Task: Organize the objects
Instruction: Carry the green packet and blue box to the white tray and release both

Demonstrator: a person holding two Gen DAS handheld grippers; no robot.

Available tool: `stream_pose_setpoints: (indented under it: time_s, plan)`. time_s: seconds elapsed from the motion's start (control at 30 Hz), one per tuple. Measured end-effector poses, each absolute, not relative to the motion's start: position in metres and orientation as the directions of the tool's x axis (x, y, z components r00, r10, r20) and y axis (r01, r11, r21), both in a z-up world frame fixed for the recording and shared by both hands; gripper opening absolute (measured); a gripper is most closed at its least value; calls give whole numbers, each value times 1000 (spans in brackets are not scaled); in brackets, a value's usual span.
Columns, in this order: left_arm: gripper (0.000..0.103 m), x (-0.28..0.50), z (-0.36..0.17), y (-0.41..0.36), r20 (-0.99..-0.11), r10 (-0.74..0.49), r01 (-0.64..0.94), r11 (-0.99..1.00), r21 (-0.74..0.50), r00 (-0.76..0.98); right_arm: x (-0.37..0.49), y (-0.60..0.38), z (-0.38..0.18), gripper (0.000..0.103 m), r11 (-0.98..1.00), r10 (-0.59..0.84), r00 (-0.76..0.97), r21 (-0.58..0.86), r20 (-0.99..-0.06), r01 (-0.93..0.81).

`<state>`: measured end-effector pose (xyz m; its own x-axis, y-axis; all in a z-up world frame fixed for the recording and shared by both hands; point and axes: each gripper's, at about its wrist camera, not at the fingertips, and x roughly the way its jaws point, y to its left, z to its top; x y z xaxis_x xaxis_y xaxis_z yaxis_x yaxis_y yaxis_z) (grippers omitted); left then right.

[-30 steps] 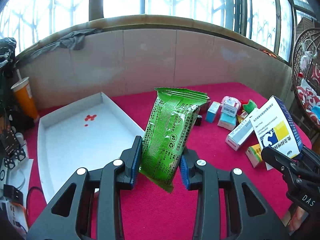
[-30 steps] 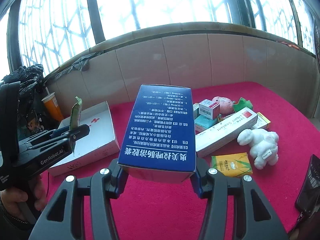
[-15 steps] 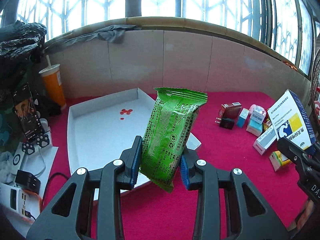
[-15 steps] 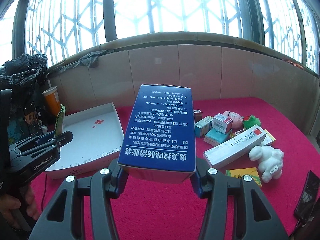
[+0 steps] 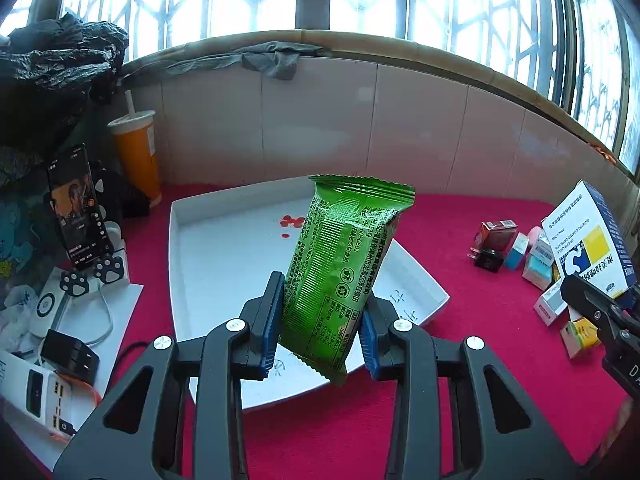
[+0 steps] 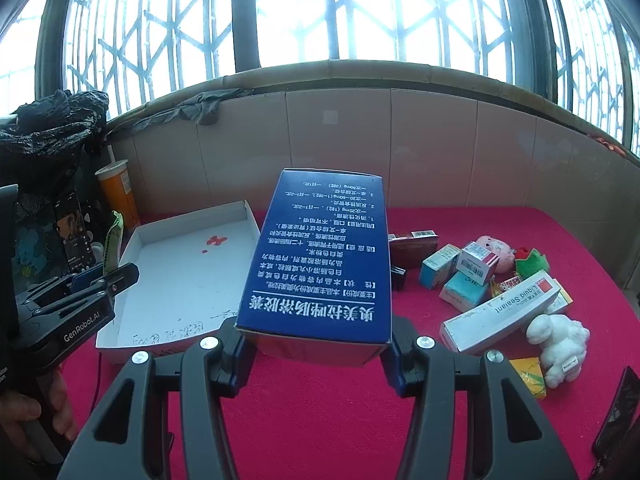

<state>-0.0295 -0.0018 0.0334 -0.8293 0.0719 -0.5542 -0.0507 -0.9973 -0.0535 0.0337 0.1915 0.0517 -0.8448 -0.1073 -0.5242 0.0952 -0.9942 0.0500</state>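
Observation:
My left gripper point(image 5: 320, 320) is shut on a green snack packet point(image 5: 344, 264), held upright above the near edge of a shallow white tray point(image 5: 208, 216) on the red cloth. My right gripper point(image 6: 316, 340) is shut on a blue medicine box point(image 6: 320, 256), held in the air over the cloth just right of the tray point(image 6: 132, 240). The same box point(image 5: 588, 244) shows at the right edge of the left wrist view, with its white and yellow face. In the right wrist view the left gripper point(image 6: 116, 276) and the packet's edge point(image 6: 112, 240) appear at the left.
Small boxes point(image 6: 472, 276), a long white sealant box point(image 6: 504, 312), a white plush toy point(image 6: 560, 344) and a pink toy point(image 6: 496, 248) lie at the right. An orange cup point(image 5: 136, 156), a phone on a stand point(image 5: 76, 212) and chargers point(image 5: 68, 356) crowd the left. A tiled wall point(image 5: 360, 120) closes the back.
Both grippers have moved left with their loads; the tray now lies under and ahead of the packet, and the pile of boxes has slid toward the right. Both grips are unchanged.

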Motion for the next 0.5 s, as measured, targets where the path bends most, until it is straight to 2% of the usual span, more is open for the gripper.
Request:
stream_pose_setpoints:
  time_s: [0.5]
  plan:
    - [33,-66,30,-72,-577,-106,158,-987,-41,-810,-37,104,47,52,-947,-273,-757,28,-594,320]
